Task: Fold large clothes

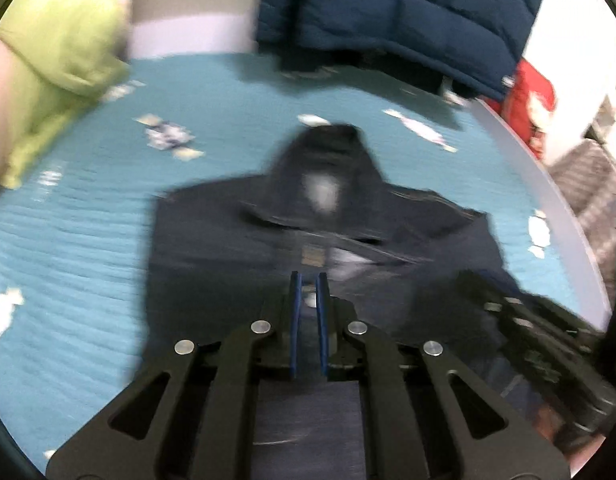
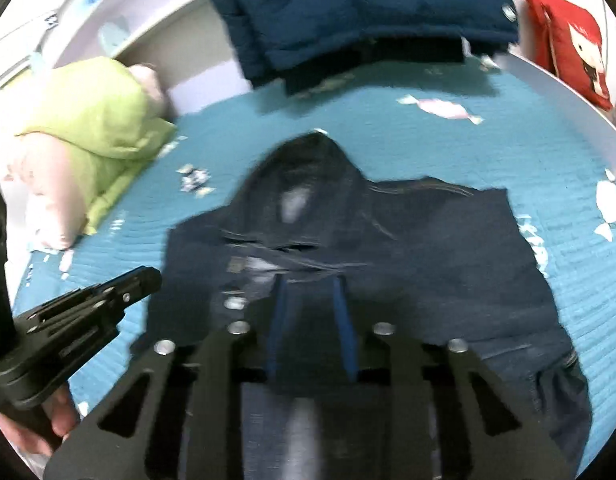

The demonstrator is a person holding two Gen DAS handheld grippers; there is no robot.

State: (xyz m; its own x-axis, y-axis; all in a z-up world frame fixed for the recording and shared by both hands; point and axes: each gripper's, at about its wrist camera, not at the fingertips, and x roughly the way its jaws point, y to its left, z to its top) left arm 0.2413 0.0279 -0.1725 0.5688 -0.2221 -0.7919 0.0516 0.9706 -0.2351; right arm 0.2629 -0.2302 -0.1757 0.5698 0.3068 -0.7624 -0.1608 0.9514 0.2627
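The hoodie (image 1: 308, 240) lies flat on the bed (image 1: 88, 248), near its middle, hood pointing toward the far end. It is dark navy knit fabric, roughly rectangular as it lies, with its sleeves not apparent at the sides. A pale patch shows inside the hood and a small tan label sits below the neckline; the blur makes any writing on it unreadable.

The bed cover is teal, ribbed or quilted in fine rows, printed with pale candy shapes. No print on it can be read.

Beyond the hood, at the far end of the bed, lies a puffer jacket (image 2: 359, 12), blue, quilted in broad padded panels, with a round snap at one corner. To the hoodie's left sits a lime-green pillow (image 2: 100, 120), soft and creased, over a pale pink one. Off the bed to the hoodie's right is a red cushion (image 2: 571, 36) bearing a white figure.

The left claw (image 1: 309, 280) hangs over the hoodie's lower middle, its blue pads nearly together with a narrow slit between them; whether any cloth is pinched there cannot be told.

The right claw (image 2: 309, 288) hangs over the hoodie's near part, blue pads apart by a moderate gap, nothing visibly clamped. Both claws are black with silver rivets.
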